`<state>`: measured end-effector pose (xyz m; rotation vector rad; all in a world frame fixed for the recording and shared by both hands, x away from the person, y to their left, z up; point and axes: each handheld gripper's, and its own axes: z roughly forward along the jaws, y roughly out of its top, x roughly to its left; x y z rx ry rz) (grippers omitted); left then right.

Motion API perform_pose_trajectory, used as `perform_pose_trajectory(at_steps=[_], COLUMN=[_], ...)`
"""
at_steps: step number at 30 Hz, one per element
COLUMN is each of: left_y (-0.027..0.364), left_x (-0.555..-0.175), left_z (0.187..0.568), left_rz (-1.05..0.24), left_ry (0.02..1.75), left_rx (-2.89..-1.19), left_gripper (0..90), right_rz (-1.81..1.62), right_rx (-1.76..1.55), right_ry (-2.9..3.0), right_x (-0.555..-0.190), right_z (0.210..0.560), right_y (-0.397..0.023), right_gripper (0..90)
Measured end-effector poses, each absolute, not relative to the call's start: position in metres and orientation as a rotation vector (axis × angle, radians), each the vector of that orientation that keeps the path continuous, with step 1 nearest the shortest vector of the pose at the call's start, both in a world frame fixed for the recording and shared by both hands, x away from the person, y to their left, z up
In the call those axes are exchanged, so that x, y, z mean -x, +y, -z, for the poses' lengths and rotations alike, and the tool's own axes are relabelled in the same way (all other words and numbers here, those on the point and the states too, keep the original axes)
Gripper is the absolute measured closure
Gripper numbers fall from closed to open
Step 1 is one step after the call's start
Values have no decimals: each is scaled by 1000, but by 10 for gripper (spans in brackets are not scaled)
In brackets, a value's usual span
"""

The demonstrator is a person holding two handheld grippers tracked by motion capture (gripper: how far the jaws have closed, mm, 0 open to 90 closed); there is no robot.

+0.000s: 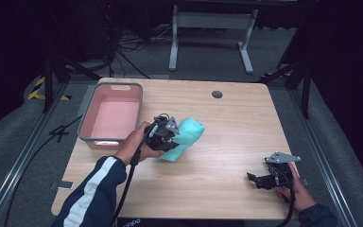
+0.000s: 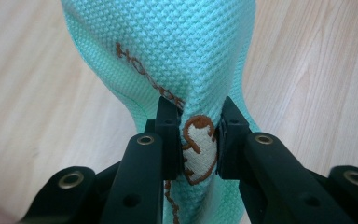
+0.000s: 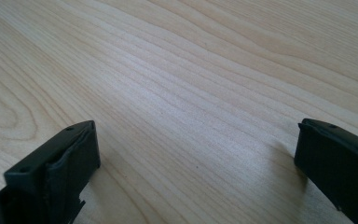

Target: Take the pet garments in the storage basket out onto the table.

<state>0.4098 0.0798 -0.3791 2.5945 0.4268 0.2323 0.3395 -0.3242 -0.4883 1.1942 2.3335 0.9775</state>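
Left tool (image 1: 163, 135), held in the left hand (image 1: 137, 144), sits near the middle of the wooden surface (image 1: 227, 142) with its jaws pinching a fold of a mint-green waffle-weave cloth (image 2: 182, 56) at a brown-and-white embroidered patch (image 2: 199, 149); brown stitched lettering runs above the pinch. The cloth bunches just beyond the tool, resting on the surface beside a grey-rimmed pink bin (image 1: 111, 116) at the left edge. Right tool (image 1: 264, 179) lies low at the near right corner, well apart from the cloth, its jaws spread wide over bare wood.
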Motion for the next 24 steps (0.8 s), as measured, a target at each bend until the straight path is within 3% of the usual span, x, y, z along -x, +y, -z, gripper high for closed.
perform_pose_trajectory(at_steps=[17,24], left_y=[31,32], left_x=[-411,-412], left_z=[444,450], left_rz=[-160,-87], left_ry=[329,378], left_rx=[-2750,-2670], left_gripper=[740,738], right_rz=[-976,-976], right_rx=[-1193,-1193], right_ry=[2334,2333], right_x=[-339,-339], right_z=[488,488], right_y=[-324,-324], right_gripper=[4,4])
